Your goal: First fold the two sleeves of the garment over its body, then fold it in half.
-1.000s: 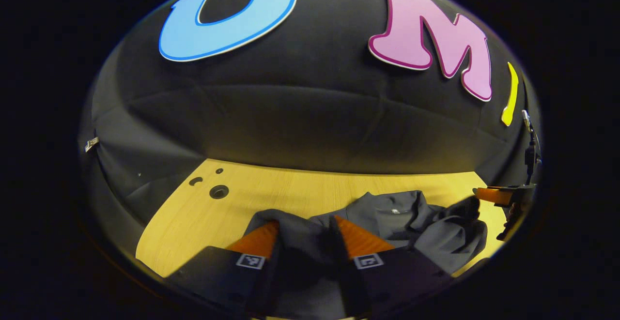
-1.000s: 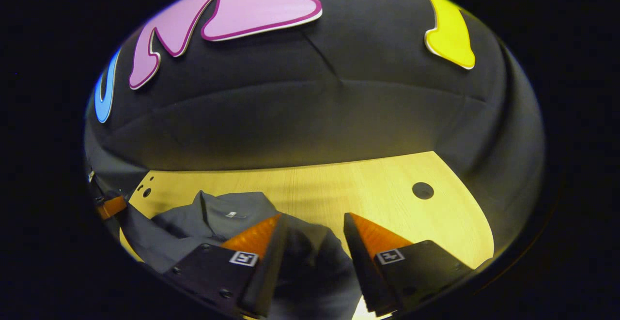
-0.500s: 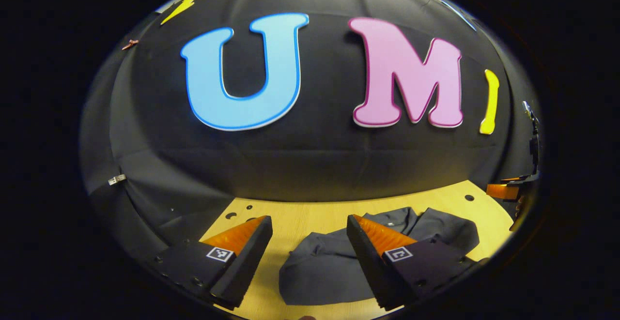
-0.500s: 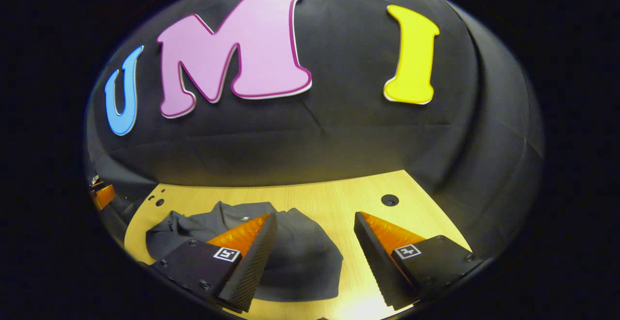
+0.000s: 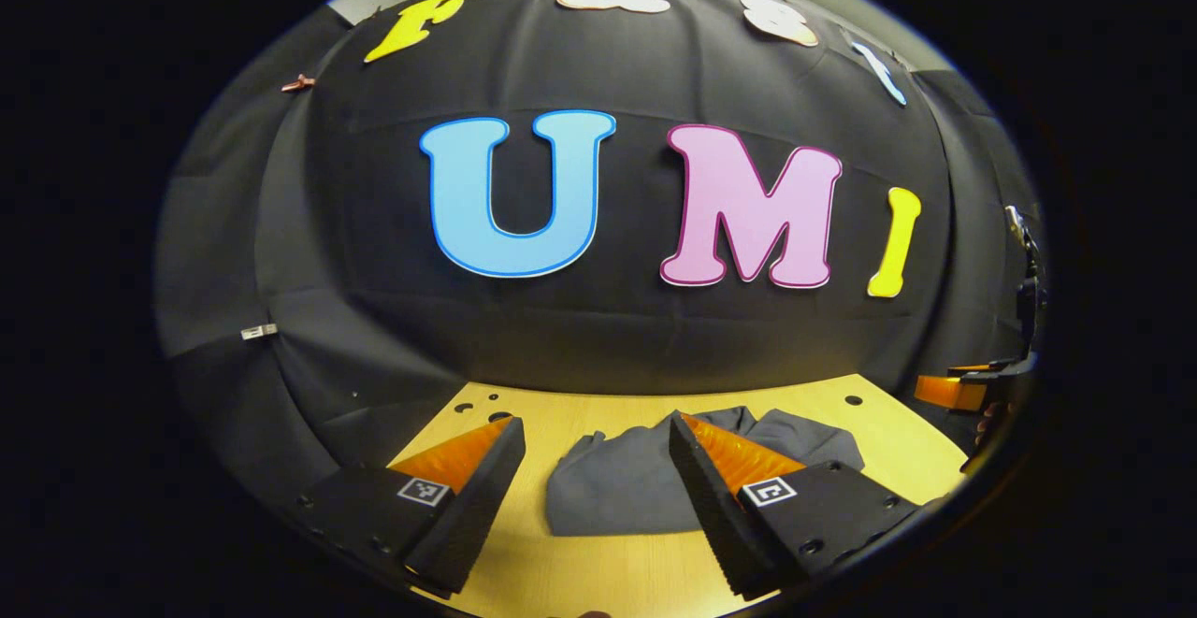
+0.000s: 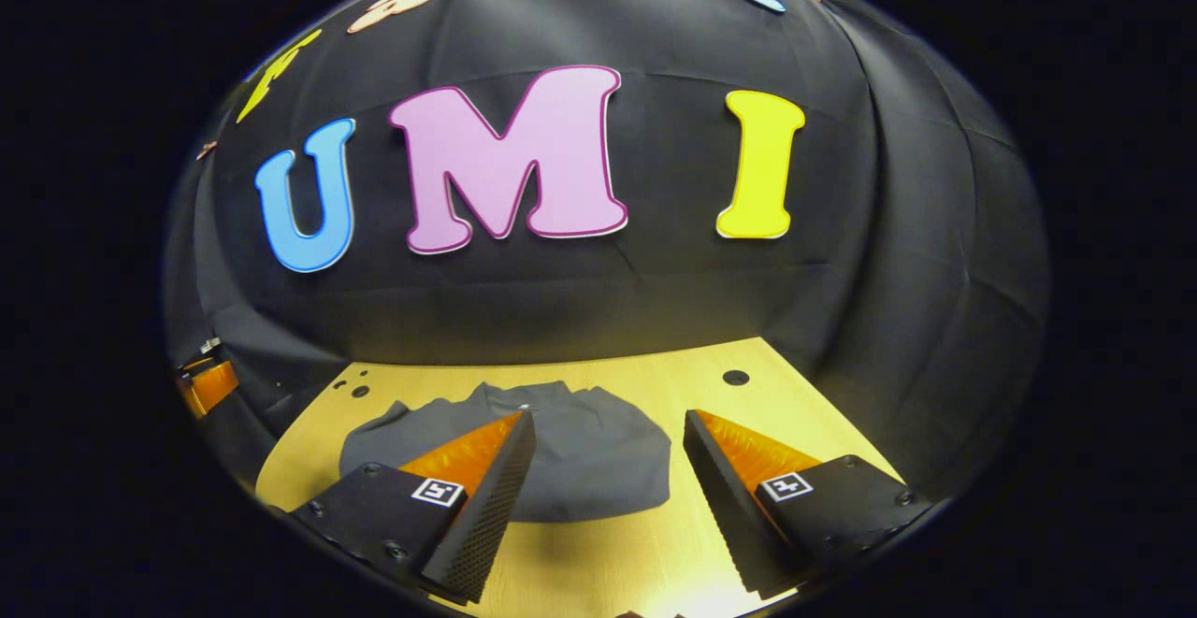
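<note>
One wooden table (image 5: 870, 450) fills the lower part of both my views. On it lies the dark grey garment (image 5: 622, 487), folded into a compact bundle near the table's middle. My left gripper (image 5: 597, 450) hovers above its near edge, jaws spread wide and holding nothing. My right gripper (image 6: 608, 440) hangs over the garment likewise, jaws wide apart and empty. Small round holes (image 6: 736, 377) dot the table's far corners.

**A recording booth, not a home**

Black cloth wall (image 5: 598, 337) hangs draped and creased behind a pale wood-grain surface (image 6: 598, 553) with round holes drilled near its far corners; small clips (image 5: 258, 331) pin the cloth, like a staged lab set
</note>
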Action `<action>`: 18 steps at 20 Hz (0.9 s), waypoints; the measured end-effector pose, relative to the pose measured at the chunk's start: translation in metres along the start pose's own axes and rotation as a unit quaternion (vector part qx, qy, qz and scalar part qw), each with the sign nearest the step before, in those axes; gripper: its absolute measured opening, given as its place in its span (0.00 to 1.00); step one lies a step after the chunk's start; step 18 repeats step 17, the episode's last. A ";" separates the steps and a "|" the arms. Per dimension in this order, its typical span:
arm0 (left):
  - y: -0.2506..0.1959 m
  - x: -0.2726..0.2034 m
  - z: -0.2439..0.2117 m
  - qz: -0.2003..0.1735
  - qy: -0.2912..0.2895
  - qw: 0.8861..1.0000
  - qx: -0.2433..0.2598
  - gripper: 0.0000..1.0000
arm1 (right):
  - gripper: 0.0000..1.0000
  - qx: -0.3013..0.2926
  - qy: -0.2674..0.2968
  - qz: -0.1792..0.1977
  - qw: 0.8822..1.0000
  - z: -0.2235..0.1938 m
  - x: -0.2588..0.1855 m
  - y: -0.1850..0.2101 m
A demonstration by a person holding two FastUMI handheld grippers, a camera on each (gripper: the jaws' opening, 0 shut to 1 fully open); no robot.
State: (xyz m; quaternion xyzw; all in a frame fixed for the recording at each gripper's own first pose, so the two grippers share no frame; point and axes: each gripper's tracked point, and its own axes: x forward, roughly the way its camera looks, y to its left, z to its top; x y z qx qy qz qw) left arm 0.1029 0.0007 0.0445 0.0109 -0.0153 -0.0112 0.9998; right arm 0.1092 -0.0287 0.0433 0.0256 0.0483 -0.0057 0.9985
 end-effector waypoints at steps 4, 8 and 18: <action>0.000 -0.049 -0.016 -0.007 -0.013 1.000 -0.017 0.98 | 0.99 0.010 0.011 0.010 1.000 -0.032 -0.051 0.018; -0.002 -0.094 -0.028 -0.012 -0.024 1.000 -0.008 0.98 | 0.98 0.003 0.028 0.019 0.999 -0.064 -0.095 0.028; -0.019 -0.149 -0.088 -0.045 0.039 0.998 -0.026 0.98 | 0.99 -0.013 0.092 0.010 0.996 -0.159 -0.130 -0.003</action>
